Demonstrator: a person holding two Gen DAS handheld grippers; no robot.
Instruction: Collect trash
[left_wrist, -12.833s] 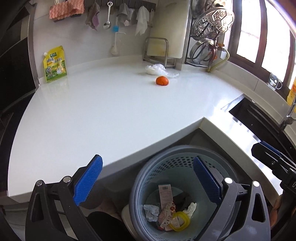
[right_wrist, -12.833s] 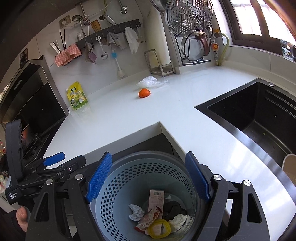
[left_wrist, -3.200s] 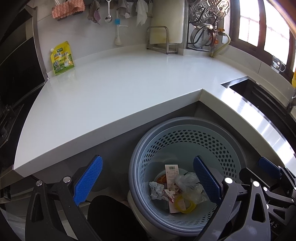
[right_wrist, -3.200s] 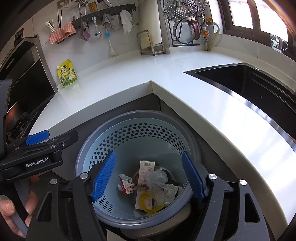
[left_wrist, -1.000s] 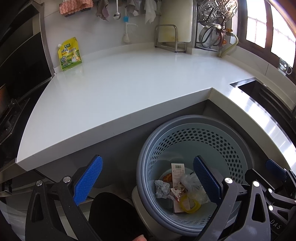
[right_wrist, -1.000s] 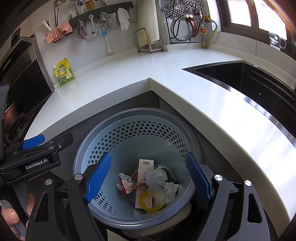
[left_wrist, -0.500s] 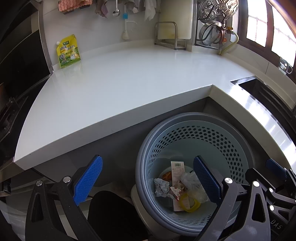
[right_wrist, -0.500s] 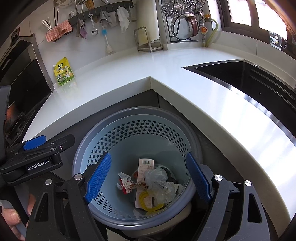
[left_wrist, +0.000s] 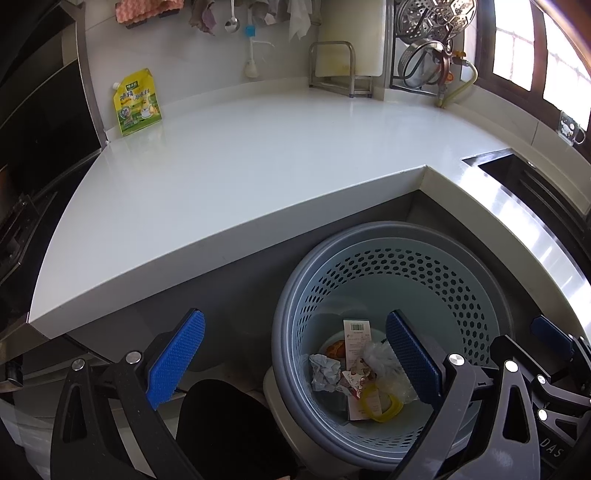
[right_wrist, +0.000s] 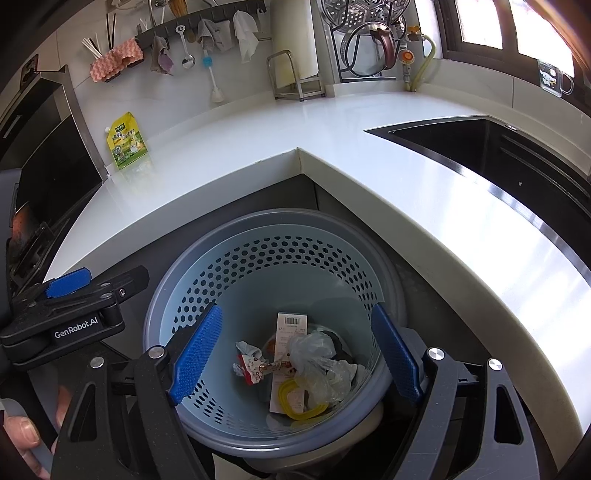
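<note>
Both grippers hang over the perforated blue-grey trash basket (right_wrist: 273, 258), which sits on the floor in the inner corner below the white L-shaped countertop (left_wrist: 240, 166). The left gripper (left_wrist: 295, 360) has its blue-padded fingers wide apart and empty, one pad over the dark floor beside the basket, the other over the basket's interior. The right gripper (right_wrist: 295, 354) is likewise spread wide and holds nothing, both pads framing the basket's opening. The collected trash lies at the basket's bottom: a barcode-printed paper slip (right_wrist: 286, 339), a crumpled clear plastic bag (right_wrist: 314, 354), a yellow ring (right_wrist: 295, 402), a crumpled white paper wad (left_wrist: 325, 371), a red-printed wrapper (right_wrist: 255, 367) and something orange (left_wrist: 337, 348), possibly a peel, mostly hidden. A yellow-green pouch (left_wrist: 137, 101) stands against the backsplash at the counter's far left. The dark sink (right_wrist: 480, 147) is set into the counter on the right.
</note>
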